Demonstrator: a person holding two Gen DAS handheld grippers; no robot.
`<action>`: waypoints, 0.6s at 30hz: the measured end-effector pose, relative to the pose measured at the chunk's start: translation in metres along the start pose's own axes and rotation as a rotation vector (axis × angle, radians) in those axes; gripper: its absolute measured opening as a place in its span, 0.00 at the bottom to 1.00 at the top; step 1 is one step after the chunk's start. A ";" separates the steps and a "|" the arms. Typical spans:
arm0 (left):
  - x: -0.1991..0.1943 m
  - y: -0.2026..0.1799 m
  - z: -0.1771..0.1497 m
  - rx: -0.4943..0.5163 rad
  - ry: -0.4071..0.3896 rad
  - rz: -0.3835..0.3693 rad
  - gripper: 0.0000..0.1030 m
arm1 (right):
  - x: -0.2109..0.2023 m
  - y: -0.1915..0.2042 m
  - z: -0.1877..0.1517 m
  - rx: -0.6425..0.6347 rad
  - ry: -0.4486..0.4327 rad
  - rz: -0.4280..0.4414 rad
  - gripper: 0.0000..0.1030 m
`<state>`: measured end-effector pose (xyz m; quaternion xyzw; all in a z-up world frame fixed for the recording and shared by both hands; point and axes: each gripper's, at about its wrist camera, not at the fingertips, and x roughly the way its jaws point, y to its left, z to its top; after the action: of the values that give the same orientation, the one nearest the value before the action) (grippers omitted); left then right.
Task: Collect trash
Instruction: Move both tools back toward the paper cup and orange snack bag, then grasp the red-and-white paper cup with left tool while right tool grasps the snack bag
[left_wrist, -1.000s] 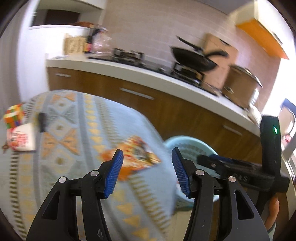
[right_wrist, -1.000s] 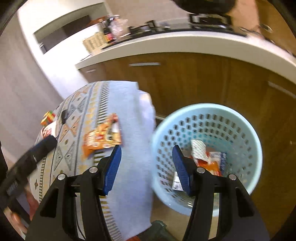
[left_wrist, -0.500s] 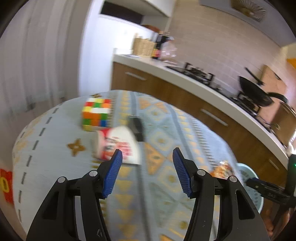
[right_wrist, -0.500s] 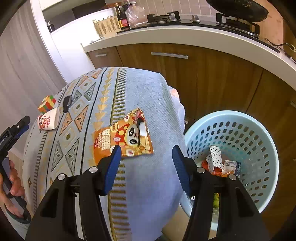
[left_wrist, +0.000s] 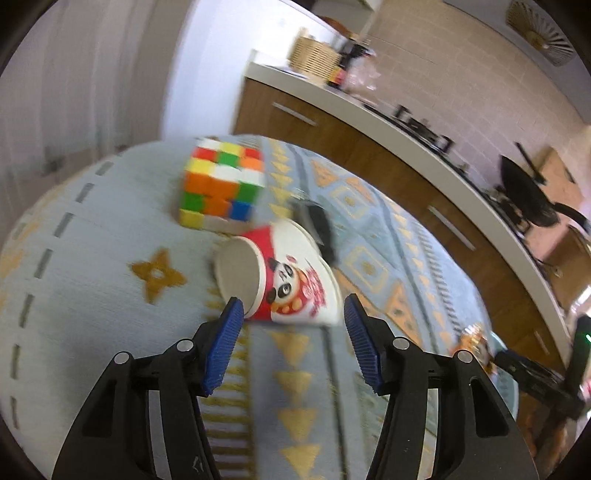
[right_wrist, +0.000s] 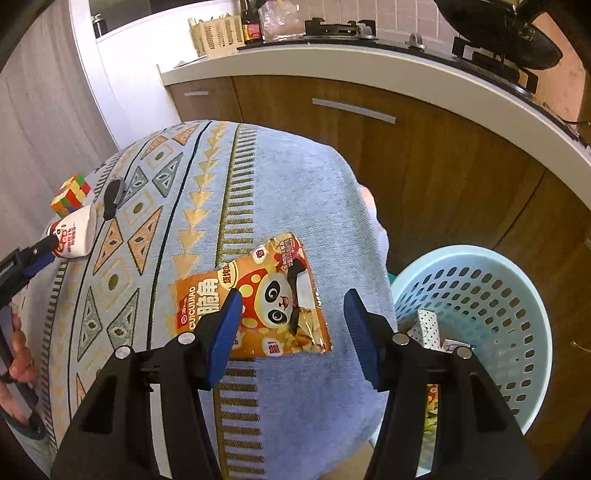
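Note:
A red and white paper cup (left_wrist: 288, 280) with a panda print lies on its side on the patterned blue tablecloth (left_wrist: 110, 295). My left gripper (left_wrist: 293, 317) hovers open just short of it, the cup's near side lying ahead of the blue pads, untouched. In the right wrist view the same cup (right_wrist: 75, 234) lies at the far left. An orange panda snack bag (right_wrist: 258, 299) lies flat near the table's right edge. My right gripper (right_wrist: 291, 308) is open above it, with the bag seen between the jaws. A light blue perforated basket (right_wrist: 491, 306) holding several wrappers stands on the floor to the right.
A colourful puzzle cube (left_wrist: 221, 184) and a small black object (left_wrist: 317, 225) lie just behind the cup. Wooden cabinets (right_wrist: 424, 166) under a white counter (right_wrist: 369, 70) with a stove and pan run behind the table. A hand (right_wrist: 18, 354) holds the left gripper at the left edge.
The left gripper swung from the snack bag and basket over to the cup and closed in on it. The right gripper moved from over the basket to above the snack bag.

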<state>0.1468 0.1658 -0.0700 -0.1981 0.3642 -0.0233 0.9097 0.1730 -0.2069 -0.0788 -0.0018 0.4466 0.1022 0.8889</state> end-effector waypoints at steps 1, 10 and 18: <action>0.001 -0.004 -0.004 0.010 0.013 -0.033 0.53 | 0.002 0.001 0.000 0.001 0.003 0.000 0.52; -0.021 -0.023 -0.016 0.040 -0.016 -0.069 0.55 | 0.008 0.010 0.000 -0.026 -0.001 -0.009 0.52; 0.004 -0.008 0.005 0.004 0.002 0.054 0.73 | 0.005 0.002 0.002 -0.011 -0.035 0.026 0.52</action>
<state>0.1539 0.1590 -0.0660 -0.1863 0.3702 0.0001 0.9101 0.1767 -0.2036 -0.0812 0.0010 0.4305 0.1159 0.8951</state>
